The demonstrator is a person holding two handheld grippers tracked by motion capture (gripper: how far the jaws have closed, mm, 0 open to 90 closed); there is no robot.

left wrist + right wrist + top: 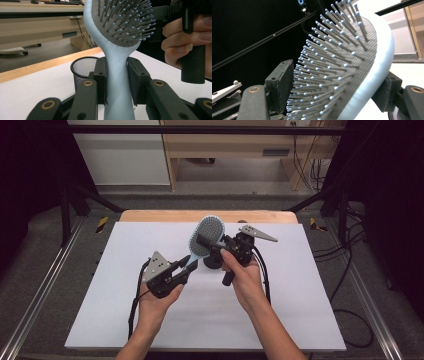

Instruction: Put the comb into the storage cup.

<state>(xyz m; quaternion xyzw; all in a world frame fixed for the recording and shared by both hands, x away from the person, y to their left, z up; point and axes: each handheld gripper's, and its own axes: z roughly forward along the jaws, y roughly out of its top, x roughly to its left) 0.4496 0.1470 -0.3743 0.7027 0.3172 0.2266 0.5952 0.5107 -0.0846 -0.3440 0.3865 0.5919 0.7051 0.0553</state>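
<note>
A light blue hairbrush (209, 232) with grey bristles is held up over the white board (125, 320), head tilted away. My left gripper (186, 265) is shut on its handle; in the left gripper view both pads clamp the handle (117, 82) below the bristled head (120, 22). My right gripper (210, 242) comes in from the right and spans the head. In the right gripper view one pad (280, 82) meets the bristle tips while the other pad (387, 92) bears on the brush's smooth back (374, 75).
A black mesh cup (83, 68) stands on the board just behind the brush, partly hidden under the grippers (214, 262). The board lies on a wooden table (200, 215). Black frame rails and cables run along both sides.
</note>
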